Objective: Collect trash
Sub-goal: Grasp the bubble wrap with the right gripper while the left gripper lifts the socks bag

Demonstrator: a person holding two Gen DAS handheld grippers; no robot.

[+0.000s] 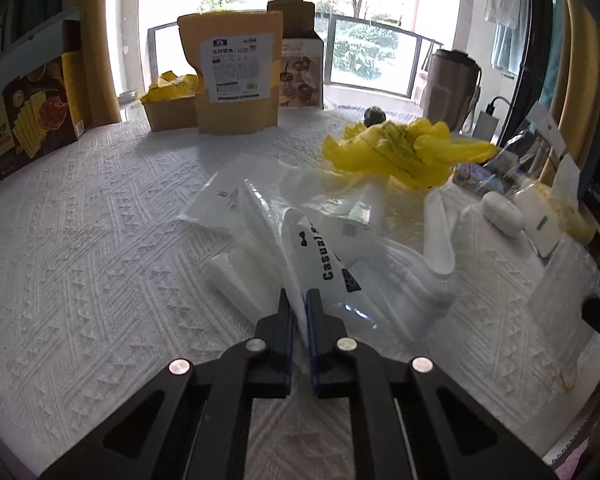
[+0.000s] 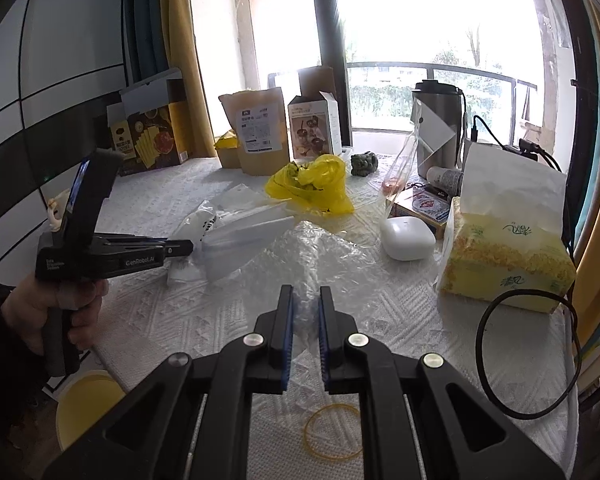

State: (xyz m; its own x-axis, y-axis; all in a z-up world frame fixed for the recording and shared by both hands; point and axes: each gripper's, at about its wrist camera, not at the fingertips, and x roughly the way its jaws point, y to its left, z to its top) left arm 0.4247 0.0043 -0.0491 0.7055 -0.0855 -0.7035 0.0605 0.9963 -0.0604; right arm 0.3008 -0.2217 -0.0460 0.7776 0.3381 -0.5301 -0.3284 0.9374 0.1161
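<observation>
Table: white textured cloth (image 1: 80,240) by a bright balcony window, cluttered with wrappers and boxes.
Progress: you are early; most trash is uncollected, by my reading.
Left gripper (image 1: 299,304): your jaws are pinched on the clear printed bag (image 1: 324,256), which runs off toward 1 o'clock.
Yellow bag (image 1: 400,148): loose at 1 o'clock, well apart.
Right gripper (image 2: 305,300): your jaws are closed on the bubble wrap (image 2: 324,252), spreading ahead at 12 o'clock.
Rubber band (image 2: 332,432): under your right gripper, untouched.
</observation>
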